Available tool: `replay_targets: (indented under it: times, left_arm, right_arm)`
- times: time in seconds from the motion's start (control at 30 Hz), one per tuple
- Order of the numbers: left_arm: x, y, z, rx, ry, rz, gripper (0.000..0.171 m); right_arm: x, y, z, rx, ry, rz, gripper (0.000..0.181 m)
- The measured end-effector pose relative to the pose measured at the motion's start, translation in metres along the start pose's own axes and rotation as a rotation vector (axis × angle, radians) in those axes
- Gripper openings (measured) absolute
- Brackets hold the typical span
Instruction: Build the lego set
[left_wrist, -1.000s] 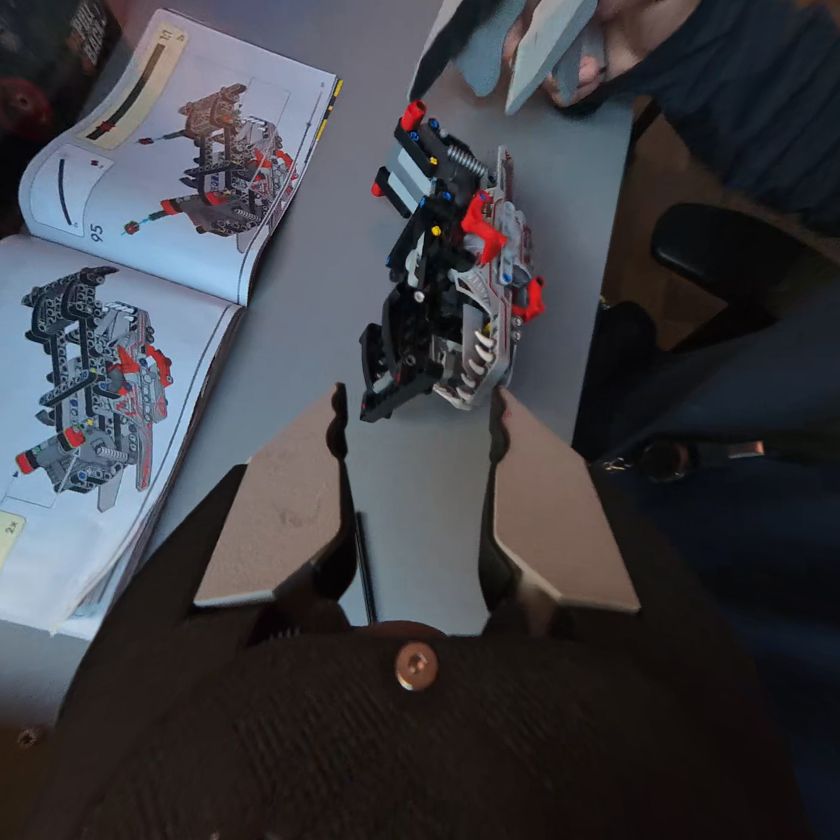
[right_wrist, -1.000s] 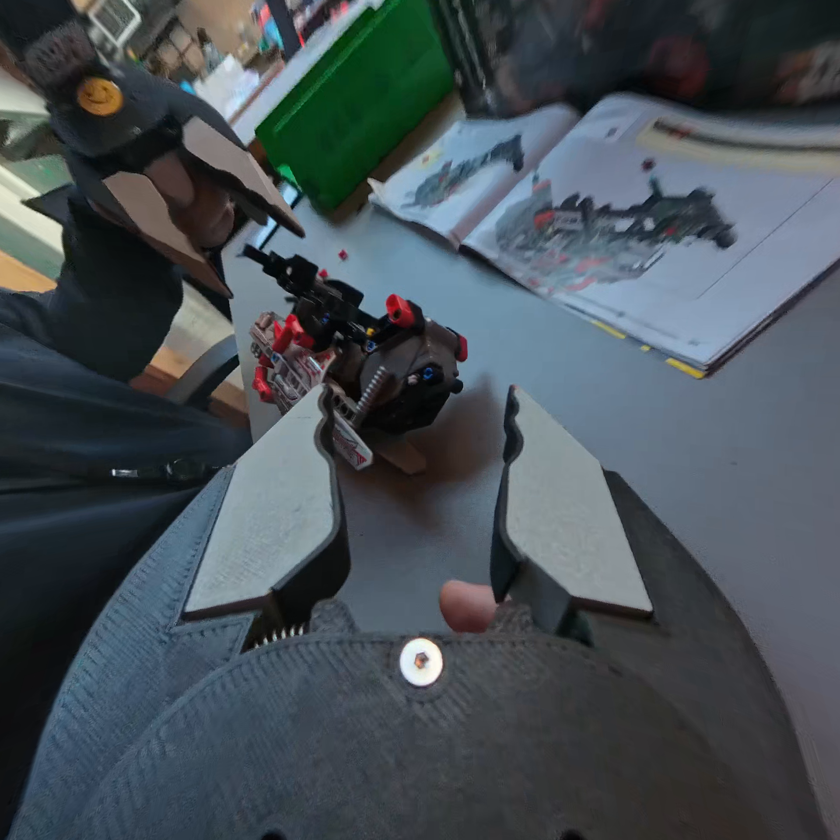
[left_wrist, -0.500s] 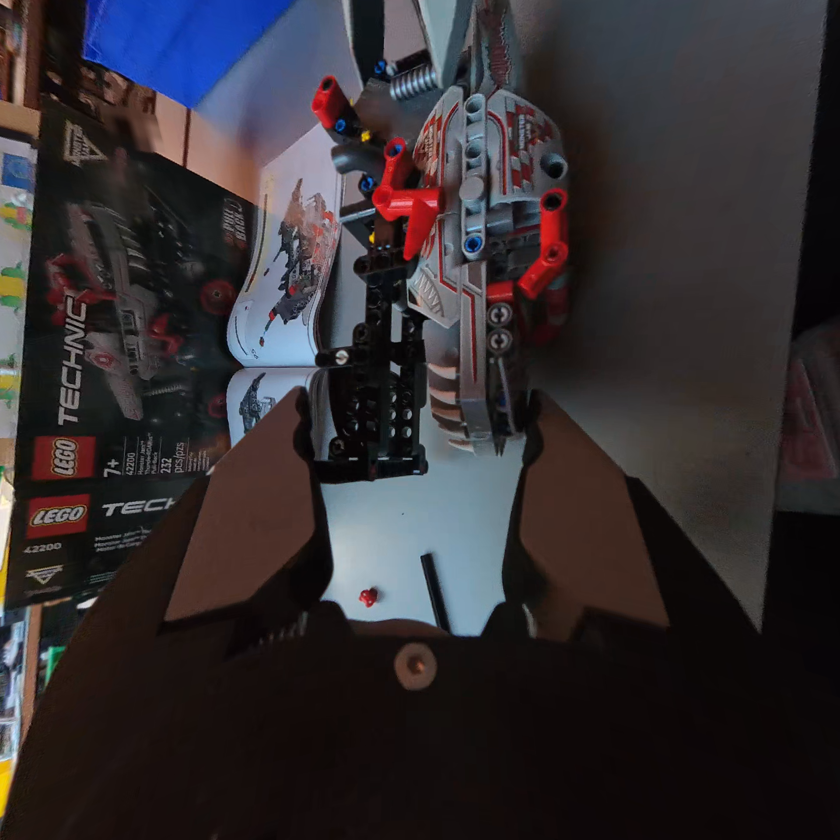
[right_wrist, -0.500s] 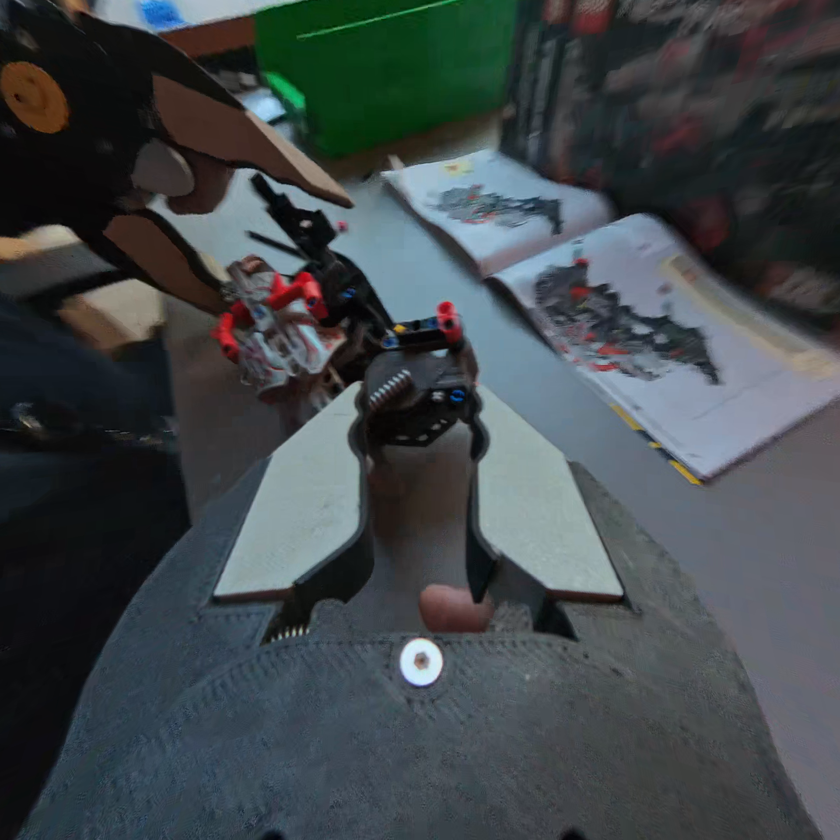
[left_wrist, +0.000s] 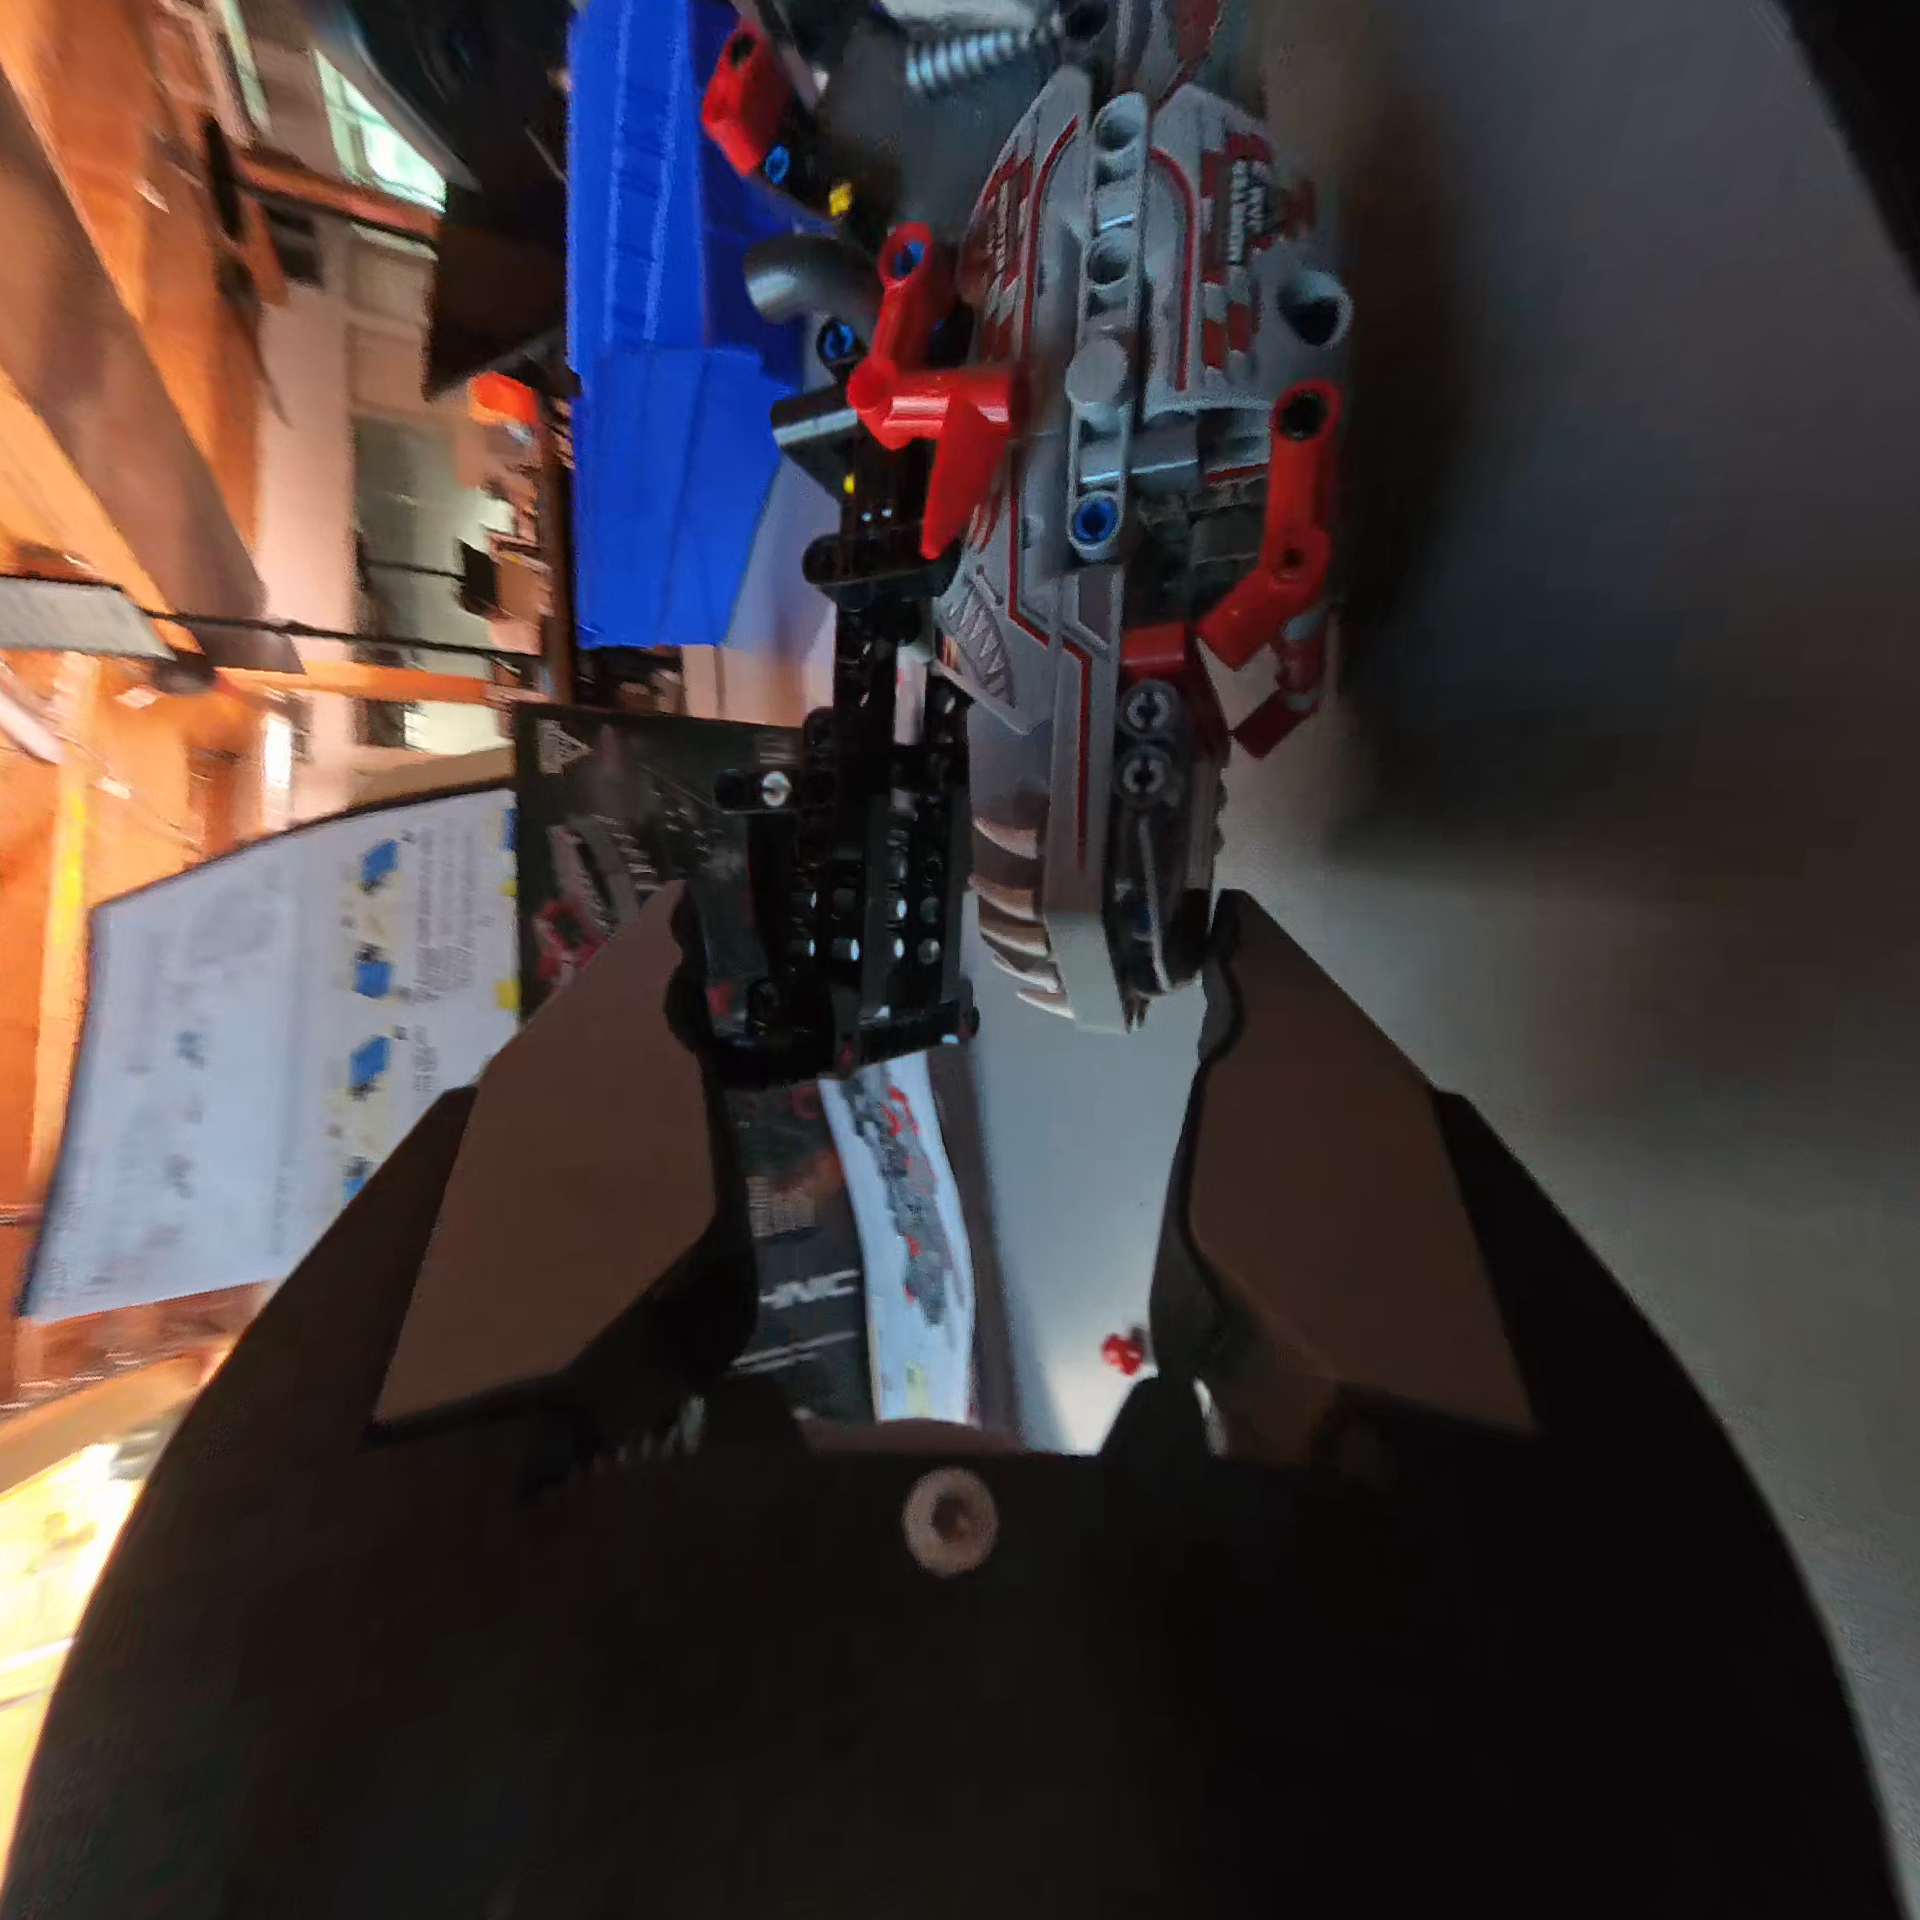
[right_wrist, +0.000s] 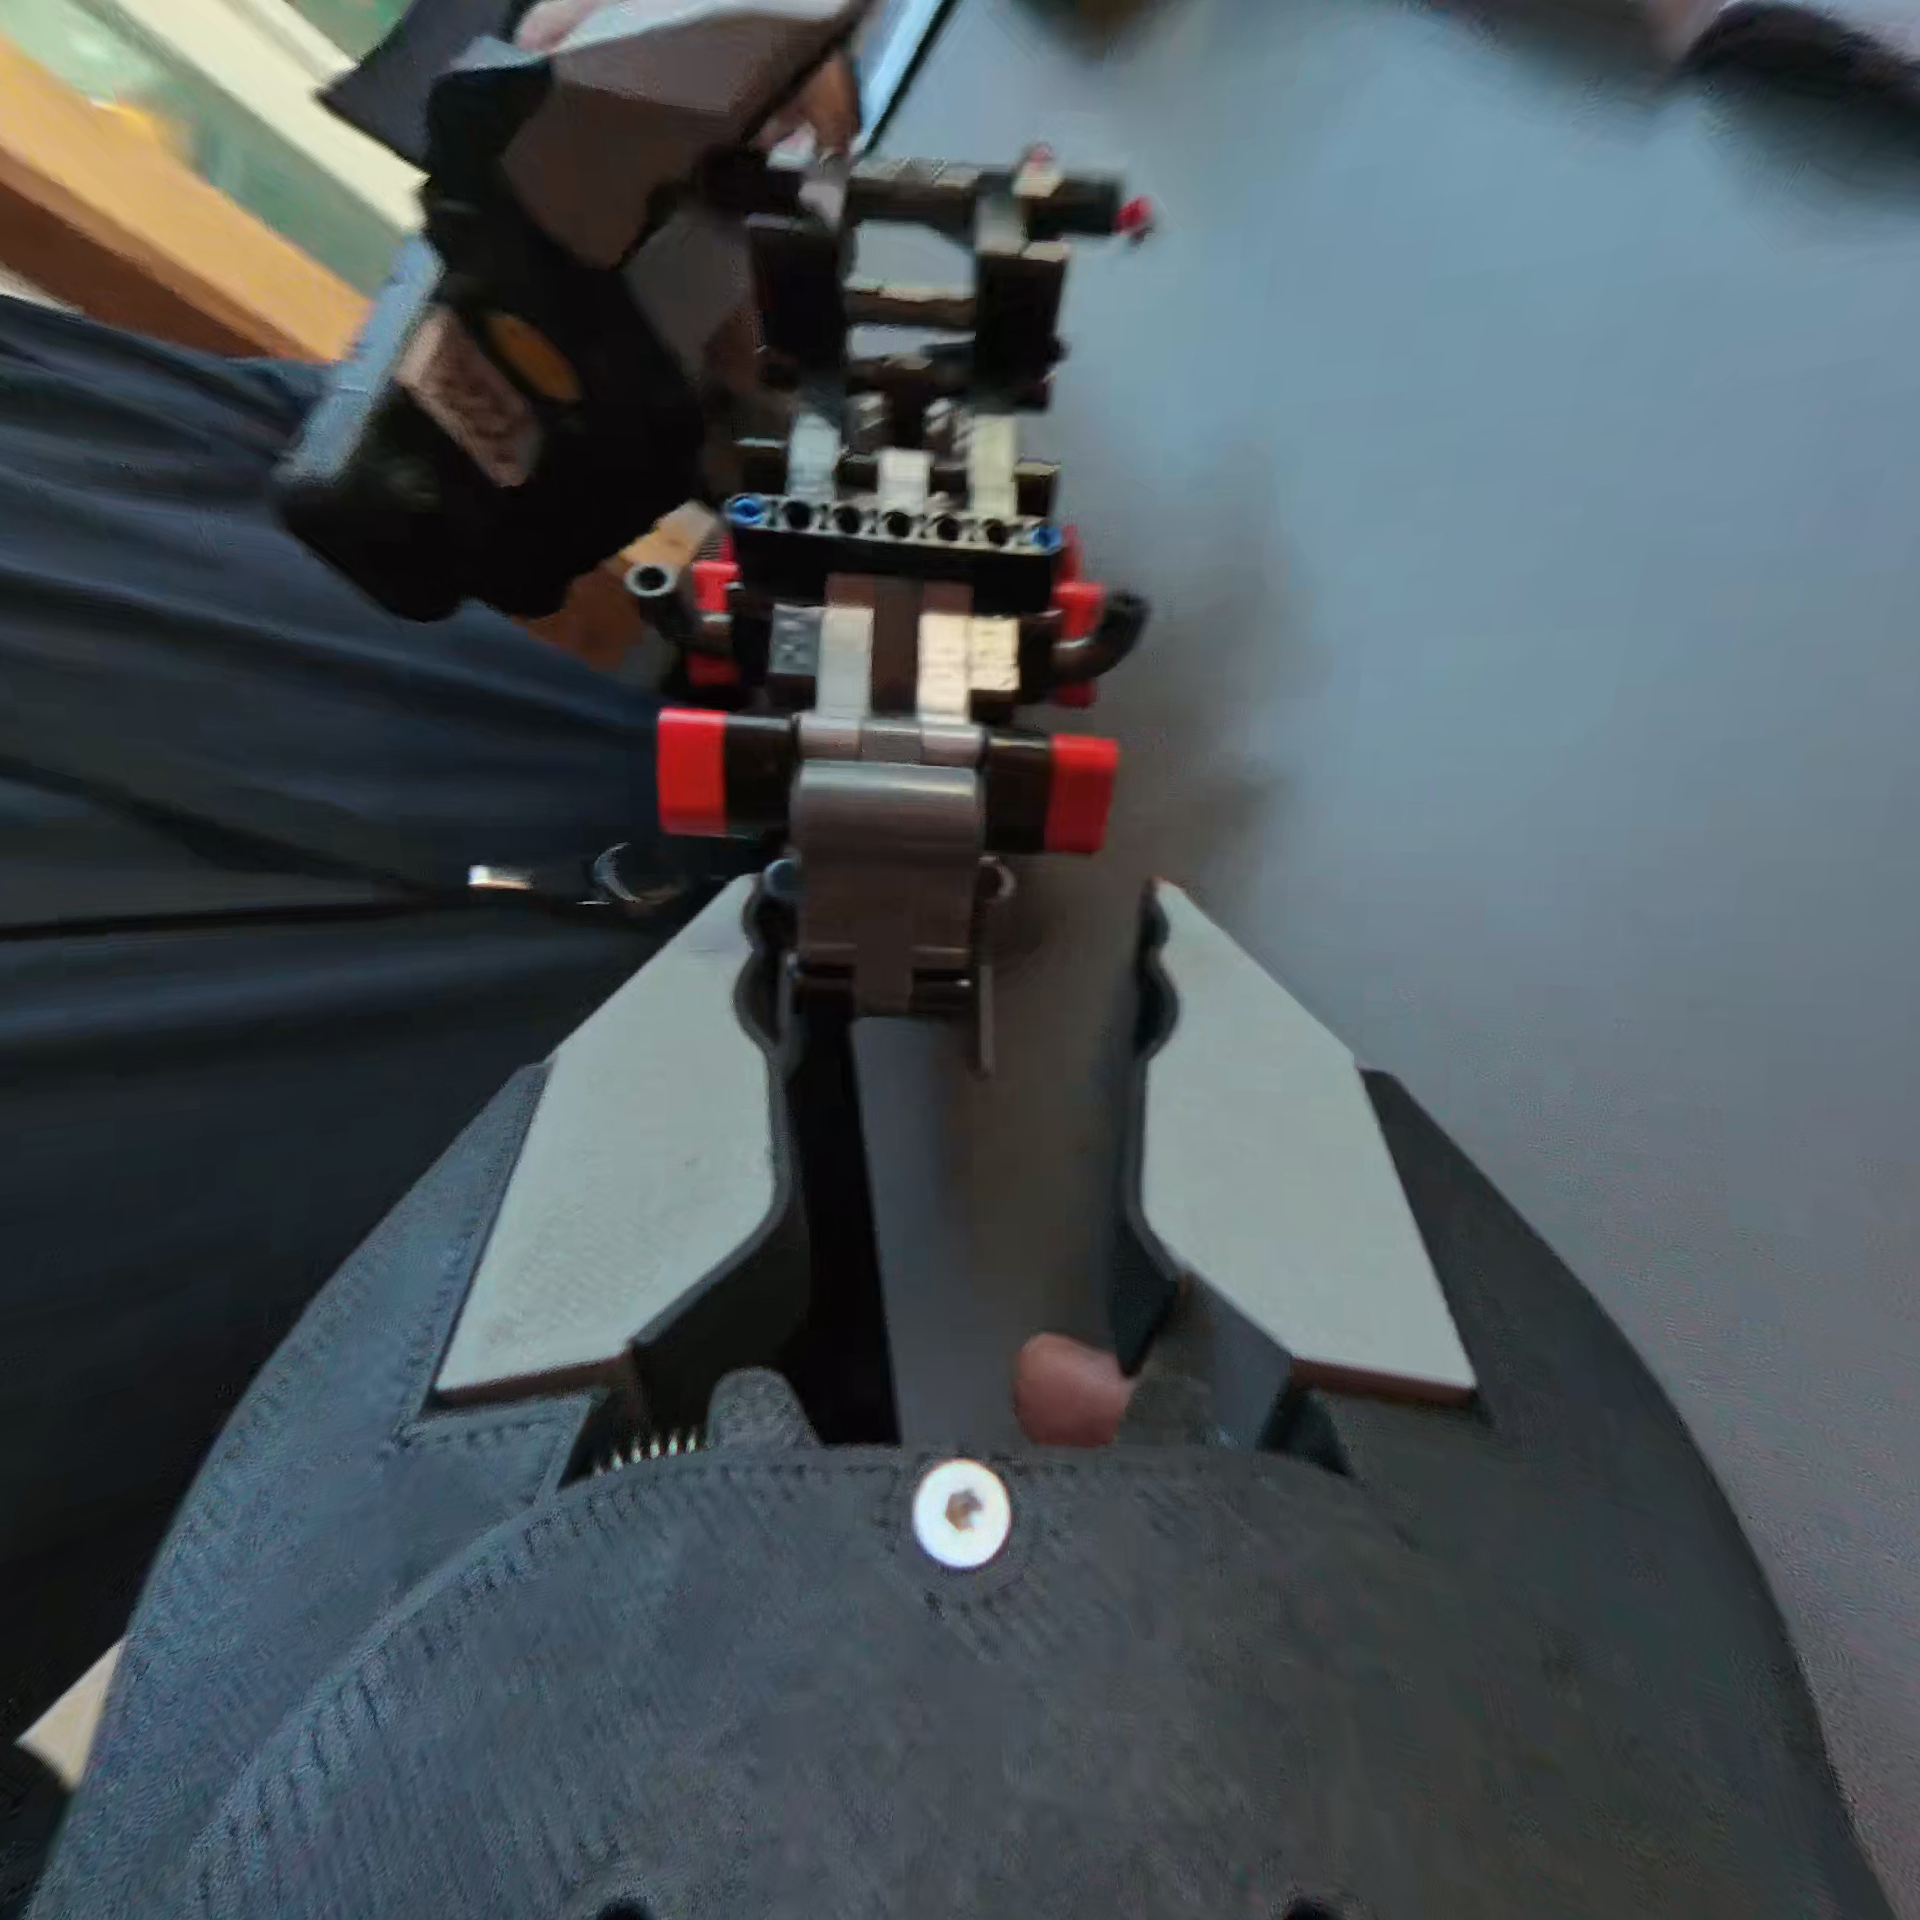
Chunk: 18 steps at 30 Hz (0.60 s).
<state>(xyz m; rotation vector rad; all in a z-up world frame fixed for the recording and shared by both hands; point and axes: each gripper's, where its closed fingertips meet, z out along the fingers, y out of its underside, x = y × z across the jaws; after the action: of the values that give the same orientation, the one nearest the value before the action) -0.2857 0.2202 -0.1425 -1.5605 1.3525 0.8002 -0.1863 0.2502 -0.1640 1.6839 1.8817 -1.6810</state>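
Observation:
The lego model (left_wrist: 1091, 416) is a grey, black and red vehicle body with white teeth at its front. My left gripper (left_wrist: 945, 935) is spread wide and shut on that front end: one finger touches the black frame, the other the grey toothed jaw. In the right wrist view the model (right_wrist: 894, 540) stretches away from me, rear end nearest. My right gripper (right_wrist: 956, 935) is open around the brown rear piece, with a gap on the right side. The left gripper's fingers (right_wrist: 582, 177) show at the model's far end.
The grey table (right_wrist: 1507, 520) lies to the right of the model. An open instruction booklet (left_wrist: 904, 1247), a black box (left_wrist: 623, 810), a white sheet (left_wrist: 281, 1039) and a blue object (left_wrist: 665, 416) are behind. A small red piece (left_wrist: 1122, 1349) lies loose. A person's dark clothing (right_wrist: 260, 727) is left. The tips of one gripper are about 12 cm away from the tips of the other.
My left gripper spread and closed in around the model's front end. My right gripper, shut on the rear half a second ago, has opened. Both views have rolled and the model has turned.

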Motion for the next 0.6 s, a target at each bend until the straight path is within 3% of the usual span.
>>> replay_targets:
  times: [0.03, 0.07, 0.17, 0.23, 0.37, 0.6]
  left_arm:
    - [-0.004, 0.003, 0.001, 0.001, -0.044, 0.042, 0.094]
    - [-0.009, 0.008, 0.001, -0.005, -0.095, 0.082, 0.094]
    - [-0.016, 0.02, 0.003, -0.019, -0.143, 0.072, 0.094]
    - [-0.016, 0.026, 0.004, -0.018, -0.113, -0.007, 0.086]
    - [-0.024, 0.045, -0.001, -0.068, -0.082, -0.237, 0.089]
    - [-0.011, 0.056, -0.02, -0.11, -0.025, -0.515, 0.081]
  right_arm:
    - [-0.01, 0.001, 0.005, -0.002, -0.051, -0.006, 0.047]
    - [-0.015, 0.0, 0.009, 0.011, -0.049, -0.034, 0.04]
    - [-0.014, -0.007, 0.015, 0.085, 0.133, -0.151, 0.04]
    - [-0.007, -0.01, 0.015, 0.132, 0.327, -0.256, 0.039]
    - [0.015, -0.006, 0.001, 0.151, 0.793, -0.408, 0.039]
    - [0.036, 0.003, -0.049, 0.373, 1.17, -0.209, 0.039]
